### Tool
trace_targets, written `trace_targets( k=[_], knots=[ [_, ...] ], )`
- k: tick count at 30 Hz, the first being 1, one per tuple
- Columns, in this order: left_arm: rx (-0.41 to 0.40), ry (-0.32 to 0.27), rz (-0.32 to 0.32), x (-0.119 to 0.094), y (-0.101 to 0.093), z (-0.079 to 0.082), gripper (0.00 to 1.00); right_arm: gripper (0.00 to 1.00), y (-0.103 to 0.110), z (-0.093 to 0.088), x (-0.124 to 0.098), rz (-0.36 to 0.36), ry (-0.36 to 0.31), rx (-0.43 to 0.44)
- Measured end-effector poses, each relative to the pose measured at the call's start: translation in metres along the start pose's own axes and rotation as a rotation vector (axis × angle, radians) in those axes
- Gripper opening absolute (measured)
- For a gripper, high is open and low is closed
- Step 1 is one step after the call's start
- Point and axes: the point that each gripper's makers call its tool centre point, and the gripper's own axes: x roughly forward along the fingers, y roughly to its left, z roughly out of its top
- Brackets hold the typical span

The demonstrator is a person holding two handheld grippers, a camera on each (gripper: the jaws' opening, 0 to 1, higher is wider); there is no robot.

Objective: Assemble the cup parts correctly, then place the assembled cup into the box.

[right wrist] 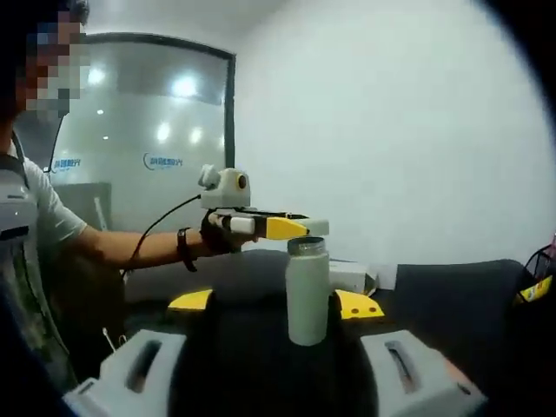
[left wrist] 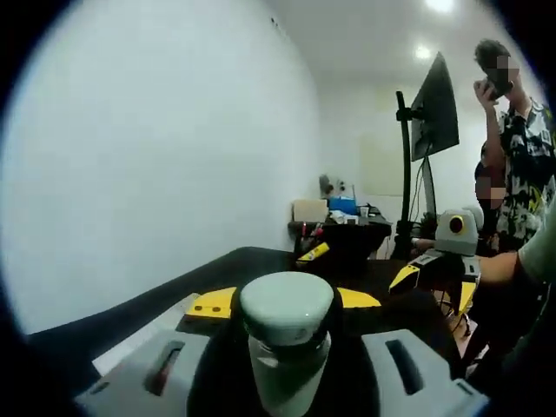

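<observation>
Item 1: pale green domed cup lid point(left wrist: 287, 304) on a short clear collar, pinched between the yellow-tipped jaws of the left tool point(left wrist: 287, 304); held upright, by my reading so it can go down onto the bottle mouth.

Item 2: white cylindrical cup body point(right wrist: 307, 293) with an open metal-rimmed mouth, pinched upright at its lower half by the right tool point(right wrist: 280, 304) (mouth kept upward to receive the lid).

Status: parts well apart, not yet joined; no box seen in these views.

Surroundings: black table point(left wrist: 130, 313) below; white paper sheet point(left wrist: 143, 337) at its near edge; monitor on a black stand point(left wrist: 432, 113); a cluttered dark side table point(left wrist: 343, 228); a standing bystander in a patterned shirt point(left wrist: 523, 148). Nothing stands between the two parts.
</observation>
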Motion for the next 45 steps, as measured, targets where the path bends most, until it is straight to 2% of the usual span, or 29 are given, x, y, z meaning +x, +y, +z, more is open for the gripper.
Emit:
trace_targets(
  k=[3,9,16,17,22,23,28,32,34,37,42,45],
  knots=[
    [-0.002,0.007,0.001,0.001,0.008,-0.002,0.38,0.50,0.000,-0.001,0.000,0.003,-0.001,0.005],
    [-0.005,0.015,-0.002,0.005,0.008,-0.007,0.38,0.50,-0.001,0.000,-0.001,0.003,-0.008,0.013],
    [-0.011,0.003,0.002,0.009,0.015,-0.006,0.38,0.49,-0.003,0.000,-0.004,0.001,-0.015,0.022],
    [-0.009,0.000,0.002,0.003,0.002,-0.008,0.38,0.49,-0.003,0.000,-0.004,0.000,-0.015,0.023],
    [-0.002,-0.002,0.000,-0.003,-0.011,-0.010,0.38,0.49,-0.003,-0.001,-0.005,-0.001,-0.018,0.027],
    [-0.001,-0.001,-0.002,-0.001,-0.006,-0.009,0.38,0.49,-0.003,-0.001,-0.005,-0.001,-0.018,0.027],
    [0.003,-0.004,0.001,-0.007,-0.015,-0.011,0.38,0.49,-0.003,-0.001,-0.005,-0.003,-0.021,0.030],
    [0.008,-0.003,-0.005,-0.004,-0.006,-0.009,0.38,0.48,-0.004,-0.002,-0.006,-0.004,-0.023,0.040],
    [-0.018,-0.030,-0.017,-0.004,-0.005,-0.003,0.38,0.48,-0.005,-0.003,-0.006,-0.005,-0.023,0.044],
    [0.054,0.019,-0.007,-0.001,0.000,-0.008,0.38,0.48,-0.004,-0.003,-0.006,-0.003,-0.027,0.050],
    [0.048,0.023,-0.015,0.006,0.005,-0.013,0.38,0.48,-0.004,-0.003,-0.006,-0.002,-0.031,0.052],
    [0.042,0.030,-0.016,0.003,-0.005,-0.018,0.38,0.48,-0.005,-0.006,-0.005,-0.005,-0.022,0.044]
  ],
)
